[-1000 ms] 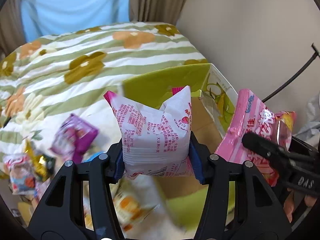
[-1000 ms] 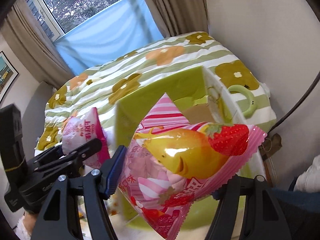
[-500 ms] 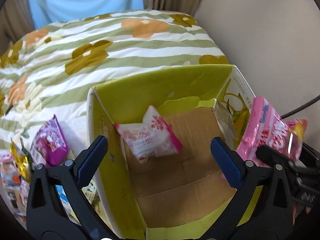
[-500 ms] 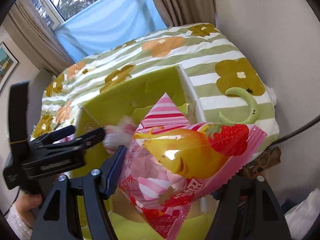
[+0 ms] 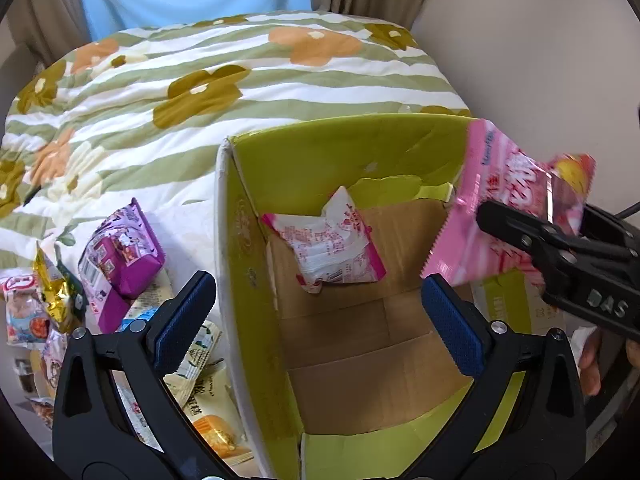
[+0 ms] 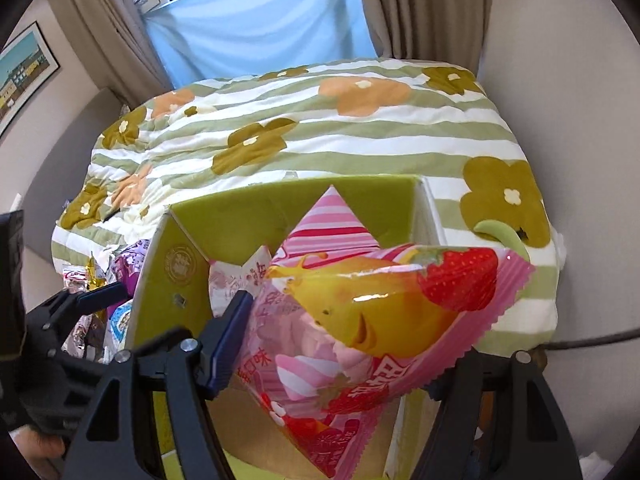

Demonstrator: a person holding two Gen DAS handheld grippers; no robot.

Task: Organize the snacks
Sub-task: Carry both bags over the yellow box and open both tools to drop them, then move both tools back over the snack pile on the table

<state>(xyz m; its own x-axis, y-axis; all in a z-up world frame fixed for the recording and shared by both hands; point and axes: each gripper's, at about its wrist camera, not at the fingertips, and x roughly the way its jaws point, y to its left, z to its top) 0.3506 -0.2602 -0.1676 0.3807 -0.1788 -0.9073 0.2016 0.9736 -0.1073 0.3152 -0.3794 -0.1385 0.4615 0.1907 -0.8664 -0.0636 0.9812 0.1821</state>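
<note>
**One packet boxed, the pink bag next in line**

A bed under a green-striped quilt (image 5: 240, 92) with brown and orange flowers fills the background, curtains and a window behind it. At the far left of the left wrist view, loose snacks lie in a heap on the quilt – a purple packet (image 5: 120, 252) and a gold-wrapped one (image 5: 52, 284) among them. Just right of the heap stands the open green carton (image 5: 236, 248), its brown cardboard floor bare but for a white-and-pink packet (image 5: 332, 248) lying near the far wall. The left gripper (image 5: 316, 316) hovers above the carton with its fingers spread wide and nothing between them; the packet lies well beyond and below the pads.

Further right, the right gripper (image 6: 340, 360) is clamped on a pink strawberry bag (image 6: 372, 320), the blue pad pressing its left side, the bag poised over the carton's right portion – though its jaws are opening slightly.

The step in hand looks like dropping the second snack into the carton. The next move probably calls for the bag to clear the right wall, then a full release, while the free left gripper goes to the heap.
</note>
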